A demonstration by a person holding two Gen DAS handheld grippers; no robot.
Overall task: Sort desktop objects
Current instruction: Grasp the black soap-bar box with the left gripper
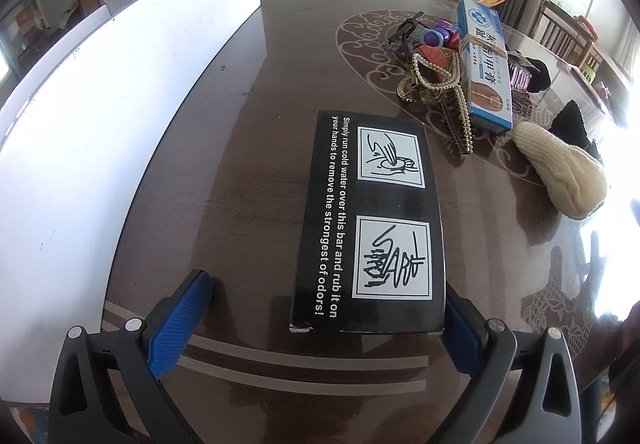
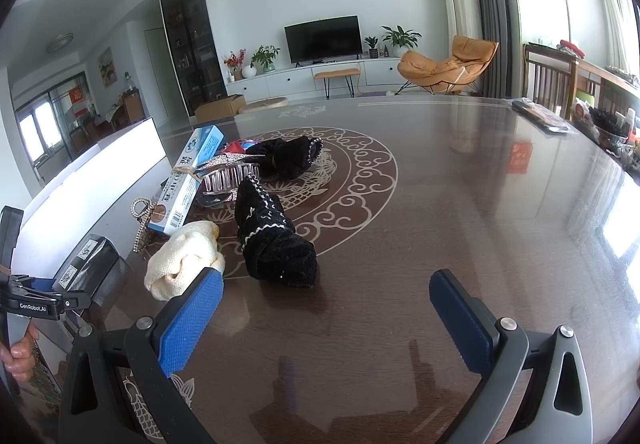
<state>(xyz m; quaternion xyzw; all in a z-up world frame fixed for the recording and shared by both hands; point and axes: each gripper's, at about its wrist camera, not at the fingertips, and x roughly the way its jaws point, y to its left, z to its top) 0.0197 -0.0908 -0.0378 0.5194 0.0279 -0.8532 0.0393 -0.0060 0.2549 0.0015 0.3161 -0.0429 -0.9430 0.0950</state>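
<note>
The left claw (image 1: 328,308) is spread wide and low over the dark wooden bench (image 1: 248,148). A flat black box (image 1: 372,220) printed with white instructions and two hand-washing drawings lies on the bench between its blue pads. The near right corner of the box sits against the right pad (image 1: 460,320), while the left pad (image 1: 180,320) stands well apart from the box's left edge, with bare wood between them. The box lies lengthwise, running away from the claw, and the jaws do not pinch it.

Beyond the far end of the box lies a heap of small things: a pearl-trimmed hair clip (image 1: 440,92), a long blue-and-white carton (image 1: 486,68) propped at a tilt over the heap, and purple round pieces (image 1: 434,36) behind. A cream knitted sock (image 1: 560,172) lies to the right of the box, near the carton's lower end. A white board (image 1: 132,84) stands along the left side of the bench.

The right claw (image 2: 326,308) is also spread, holding nothing, hovering over bare wood. A black velvet sock (image 2: 276,244) with pale trim lies just ahead of its left pad (image 2: 188,324), and the cream sock (image 2: 184,256) sits just beside that pad's tip. In this view the left claw (image 2: 40,304) appears at the left edge, with the black box (image 2: 88,264) beside it and a hand (image 2: 18,356) gripping its handle.
</note>
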